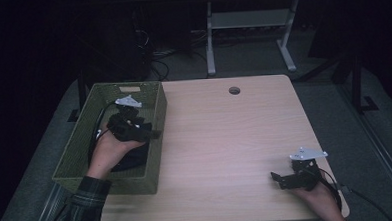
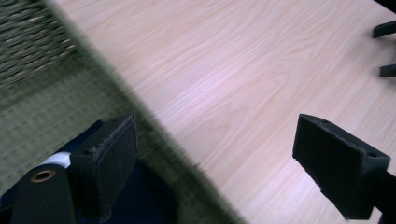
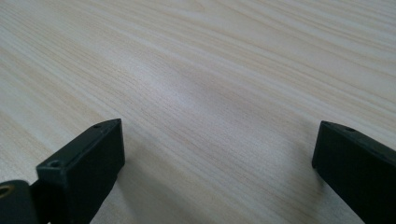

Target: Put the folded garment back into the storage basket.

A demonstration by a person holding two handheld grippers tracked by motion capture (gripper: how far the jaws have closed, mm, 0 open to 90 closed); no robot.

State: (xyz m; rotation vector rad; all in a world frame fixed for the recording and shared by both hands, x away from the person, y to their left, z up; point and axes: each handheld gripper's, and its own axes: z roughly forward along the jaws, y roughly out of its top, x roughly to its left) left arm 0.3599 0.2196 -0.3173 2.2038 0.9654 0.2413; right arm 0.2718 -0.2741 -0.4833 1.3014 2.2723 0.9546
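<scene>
two hand-held grippers, both wide open: left hand-held gripper (image 1: 152,134) over the basket (image 1: 158,142) at frame left, likely reaching for the dark cloth (image 1: 136,158); right hand-held gripper (image 1: 276,179) idle on the table (image 1: 225,139).

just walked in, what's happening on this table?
A person holds a gripper in each hand at a wooden table. The left gripper is over the right wall of a green woven basket at the table's left edge, jaws open and holding nothing. A dark blue item lies in the basket below it. The right gripper rests near the table's front right corner, jaws open over bare wood.
</scene>
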